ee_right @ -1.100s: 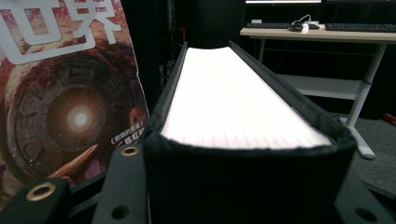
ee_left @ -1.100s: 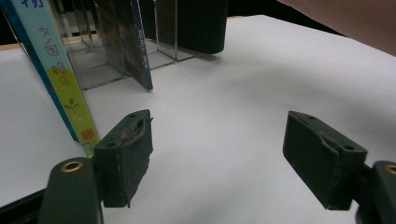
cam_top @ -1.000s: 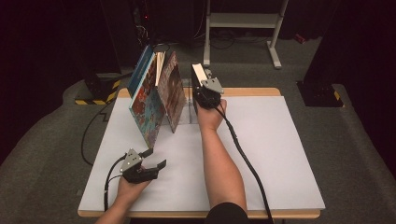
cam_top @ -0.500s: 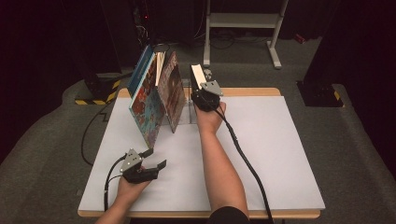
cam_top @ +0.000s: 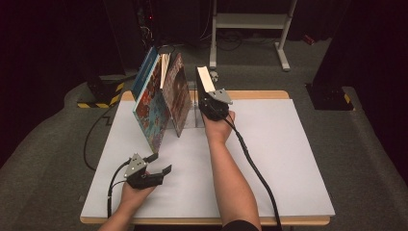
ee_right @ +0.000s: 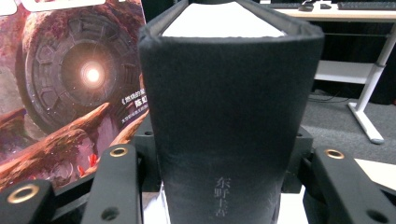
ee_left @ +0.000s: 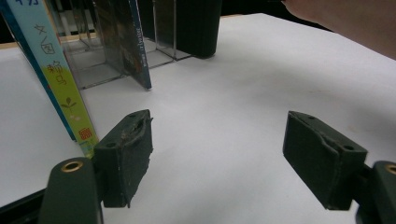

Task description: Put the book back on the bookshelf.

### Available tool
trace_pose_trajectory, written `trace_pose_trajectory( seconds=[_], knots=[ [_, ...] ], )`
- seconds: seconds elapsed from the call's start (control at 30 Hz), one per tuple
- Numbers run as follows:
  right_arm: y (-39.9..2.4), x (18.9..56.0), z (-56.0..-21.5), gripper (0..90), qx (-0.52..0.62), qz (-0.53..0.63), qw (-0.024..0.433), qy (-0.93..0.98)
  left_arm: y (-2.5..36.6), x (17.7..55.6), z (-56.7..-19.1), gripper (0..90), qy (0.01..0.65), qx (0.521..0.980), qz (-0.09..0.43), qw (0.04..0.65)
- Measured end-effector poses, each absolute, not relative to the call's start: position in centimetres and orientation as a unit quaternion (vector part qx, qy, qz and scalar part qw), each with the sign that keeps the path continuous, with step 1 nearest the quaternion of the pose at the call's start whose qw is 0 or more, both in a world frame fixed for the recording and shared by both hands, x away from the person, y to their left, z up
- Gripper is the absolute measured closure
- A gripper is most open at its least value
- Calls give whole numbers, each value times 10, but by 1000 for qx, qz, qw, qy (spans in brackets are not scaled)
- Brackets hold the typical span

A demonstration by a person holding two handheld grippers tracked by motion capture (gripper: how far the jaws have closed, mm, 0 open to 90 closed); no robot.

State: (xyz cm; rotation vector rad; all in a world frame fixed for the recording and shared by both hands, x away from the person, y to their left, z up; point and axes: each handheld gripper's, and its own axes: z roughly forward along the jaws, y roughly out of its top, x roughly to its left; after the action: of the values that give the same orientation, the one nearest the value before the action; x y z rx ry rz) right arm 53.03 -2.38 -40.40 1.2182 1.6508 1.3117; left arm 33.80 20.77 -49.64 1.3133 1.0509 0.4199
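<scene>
Right gripper [cam_top: 208, 92] has just eased its fingers around the black book [cam_top: 204, 79], which stands in the clear rack [cam_top: 192, 108] beside two others. Left gripper [cam_top: 159, 163] idles, fingers apart.

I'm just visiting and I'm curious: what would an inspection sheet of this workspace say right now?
Surface: white table, bare in front.
Job's things: black book upright at the end of a clear rack; colourful books lean in the rack.
Clutter: nothing seen.
Grippers: left claw open, empty, low over the table. Right claw has just been opening, black book between its jaws; whether the pads press it, cannot tell.
Cables: left cable and right cable trail off the near edge.
Surroundings: grey carpet, white desk frame, dark room.
</scene>
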Motion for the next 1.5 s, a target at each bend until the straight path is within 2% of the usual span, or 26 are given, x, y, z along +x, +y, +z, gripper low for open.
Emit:
trace_pose_trajectory(
  seconds=[0.13,0.23,0.6,0.83,1.03,1.27,1.4,1.5],
  knots=[
    [-24,531,-404,485,468,505,346,637,208,338,-496,244,462,578,184,647],
    [-20,529,-405,519,467,490,373,634,208,338,-496,244,462,578,183,647],
    [-10,524,-407,525,496,480,404,601,208,338,-496,244,462,578,181,648],
    [-11,525,-406,506,505,481,394,598,209,338,-496,244,461,578,181,649],
    [-18,517,-401,468,496,500,358,613,208,338,-496,243,461,578,180,649],
    [-33,507,-400,471,492,525,319,617,207,338,-496,244,460,581,181,647],
    [-31,505,-400,503,496,517,332,614,207,338,-497,243,460,582,181,646],
    [-26,504,-401,527,494,503,364,609,207,338,-496,243,460,582,181,646]
  ],
)
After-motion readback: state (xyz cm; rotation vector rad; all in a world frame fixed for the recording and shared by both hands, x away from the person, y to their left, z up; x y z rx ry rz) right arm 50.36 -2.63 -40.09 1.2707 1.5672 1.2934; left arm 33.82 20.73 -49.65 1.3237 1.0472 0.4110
